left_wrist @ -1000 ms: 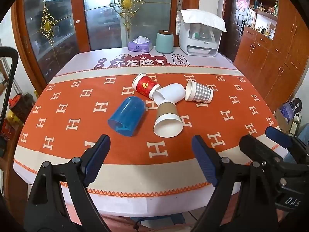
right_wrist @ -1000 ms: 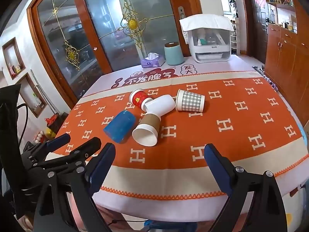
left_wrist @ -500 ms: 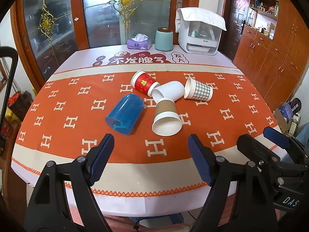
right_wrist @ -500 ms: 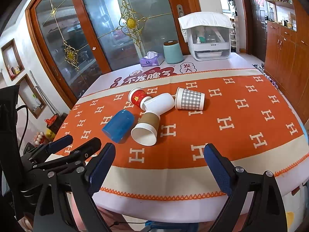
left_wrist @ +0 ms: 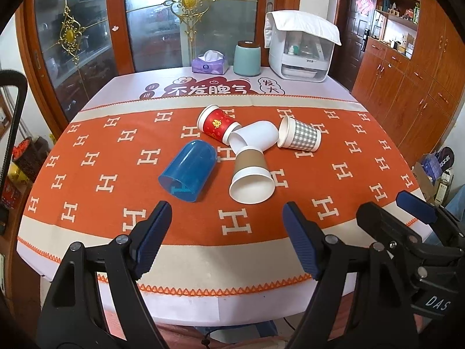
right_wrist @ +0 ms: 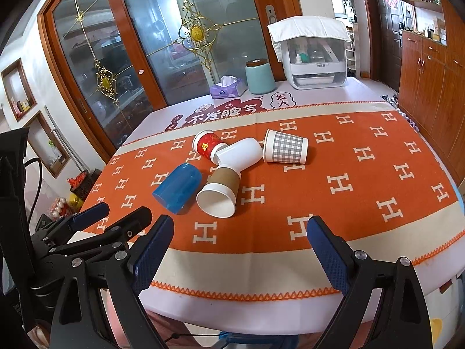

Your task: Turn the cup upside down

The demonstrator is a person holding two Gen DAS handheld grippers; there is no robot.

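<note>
Several cups lie on their sides in a cluster mid-table: a blue plastic cup (left_wrist: 189, 171) (right_wrist: 178, 187), a brown-sleeved paper cup (left_wrist: 251, 178) (right_wrist: 218, 192) with its mouth toward me, a white cup (left_wrist: 255, 137) (right_wrist: 237, 154), a red cup (left_wrist: 216, 123) (right_wrist: 207, 145) and a grey checked cup (left_wrist: 300, 136) (right_wrist: 286, 147). My left gripper (left_wrist: 226, 237) is open and empty near the table's front edge. My right gripper (right_wrist: 239, 250) is open and empty, also at the front edge, to the right of the left one.
An orange cloth with white H marks (left_wrist: 334, 168) covers the table. At the far edge stand a tissue box (left_wrist: 209, 63), a teal canister (left_wrist: 247, 58) and a white covered appliance (left_wrist: 302, 49). Glass doors stand behind, wooden cabinets to the right.
Both grippers have moved slightly forward toward the cups and stay open. The cups have not moved.
</note>
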